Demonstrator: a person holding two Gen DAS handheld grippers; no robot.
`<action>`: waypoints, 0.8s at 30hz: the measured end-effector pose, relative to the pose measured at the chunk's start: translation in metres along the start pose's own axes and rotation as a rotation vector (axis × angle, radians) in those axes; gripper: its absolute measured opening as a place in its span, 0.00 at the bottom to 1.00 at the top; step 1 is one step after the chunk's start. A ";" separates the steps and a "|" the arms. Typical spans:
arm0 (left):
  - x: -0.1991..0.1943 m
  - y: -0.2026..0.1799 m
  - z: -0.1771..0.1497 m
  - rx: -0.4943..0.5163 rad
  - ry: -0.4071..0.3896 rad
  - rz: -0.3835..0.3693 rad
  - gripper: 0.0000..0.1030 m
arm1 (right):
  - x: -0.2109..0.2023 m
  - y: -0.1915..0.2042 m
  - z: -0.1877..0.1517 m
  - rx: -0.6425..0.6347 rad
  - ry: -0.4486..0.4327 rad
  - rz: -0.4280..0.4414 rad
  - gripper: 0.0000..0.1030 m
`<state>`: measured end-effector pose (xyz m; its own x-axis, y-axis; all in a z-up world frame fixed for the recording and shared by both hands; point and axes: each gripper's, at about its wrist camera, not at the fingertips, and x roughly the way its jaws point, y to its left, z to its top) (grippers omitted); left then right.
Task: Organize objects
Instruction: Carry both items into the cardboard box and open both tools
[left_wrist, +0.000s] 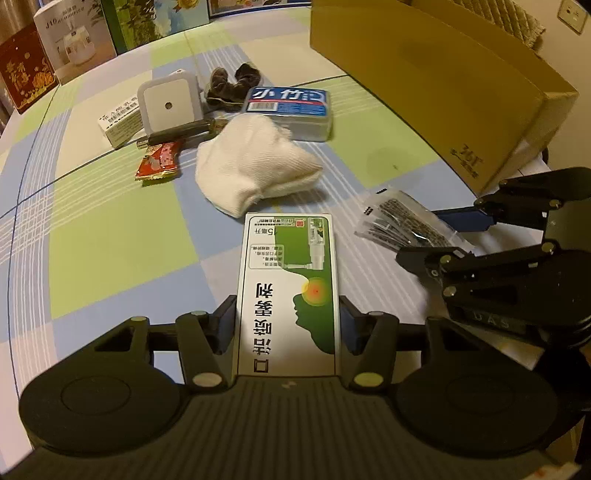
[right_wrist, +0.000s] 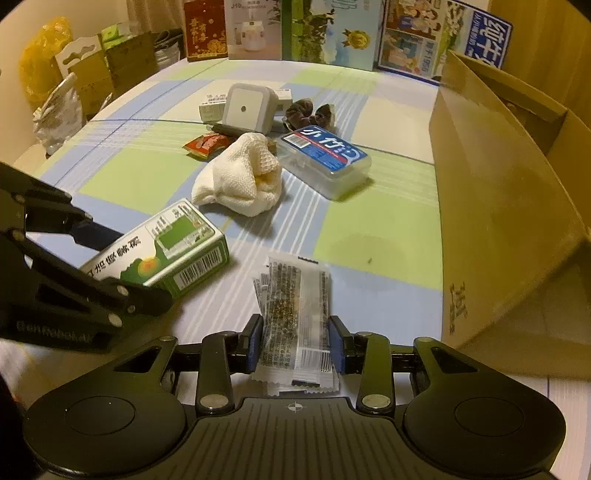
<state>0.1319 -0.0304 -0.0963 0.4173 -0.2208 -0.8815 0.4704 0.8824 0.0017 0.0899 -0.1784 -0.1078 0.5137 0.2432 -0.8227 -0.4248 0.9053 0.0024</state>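
Checked tablecloth in pale green, blue and white. Upright gift boxes and picture packages lined along its far edge, toward twelve o'clock. Yellow plastic bag and small stacked cartons off at ten o'clock.

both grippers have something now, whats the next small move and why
Probably lift the right gripper, shut on the clear packet, toward the cardboard box on its right. The box stands open and close by, while the left gripper holds the green box further from it.
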 end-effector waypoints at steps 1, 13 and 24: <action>-0.002 -0.002 -0.002 -0.004 -0.003 -0.001 0.49 | -0.003 0.000 -0.002 0.008 -0.001 -0.002 0.33; -0.081 -0.027 0.013 -0.047 -0.157 -0.028 0.49 | -0.105 -0.012 0.006 0.062 -0.177 -0.059 0.32; -0.136 -0.100 0.108 0.039 -0.337 -0.123 0.49 | -0.197 -0.112 0.040 0.241 -0.358 -0.201 0.33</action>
<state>0.1123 -0.1335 0.0740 0.5860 -0.4546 -0.6708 0.5596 0.8257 -0.0707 0.0663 -0.3139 0.0764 0.8108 0.1210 -0.5726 -0.1273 0.9914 0.0293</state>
